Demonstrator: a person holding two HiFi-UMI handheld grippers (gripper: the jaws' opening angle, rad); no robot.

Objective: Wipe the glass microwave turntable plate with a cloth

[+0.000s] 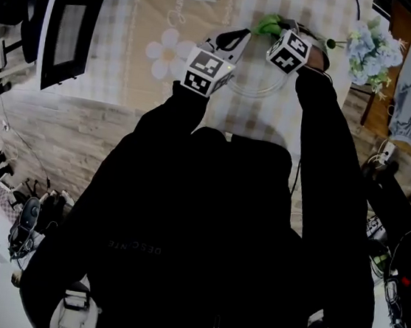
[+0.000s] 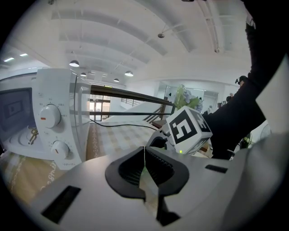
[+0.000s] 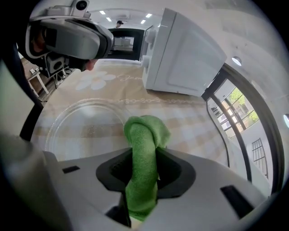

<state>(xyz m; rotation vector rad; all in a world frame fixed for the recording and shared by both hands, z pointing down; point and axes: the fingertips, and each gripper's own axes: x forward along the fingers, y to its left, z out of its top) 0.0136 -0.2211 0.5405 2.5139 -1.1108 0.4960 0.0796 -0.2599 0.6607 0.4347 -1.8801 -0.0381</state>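
Nearest in the head view: the person's black torso, hiding the near table and most of the glass plate. Only a faint arc of rim shows between the two sleeves.

Right gripper: jaws clamped on a green cloth. Plain in the right gripper view, where the green cloth runs lengthwise up through the jaws. Folded end pokes out forward and curls over toward the glass plate. Touching the glass or not: cannot tell.

Left gripper: jaws all but closed on a thin pale sliver, apparently the plate's rim seen edge-on. Hard to confirm.

Glass plate round, so no long axis. Lies roughly level over the checked tablecloth. Near edge cut off by the gripper body in the right gripper view.

Beyond, a white microwave, door swung open, top cropped by the frame. Far right, pale blue flowers.
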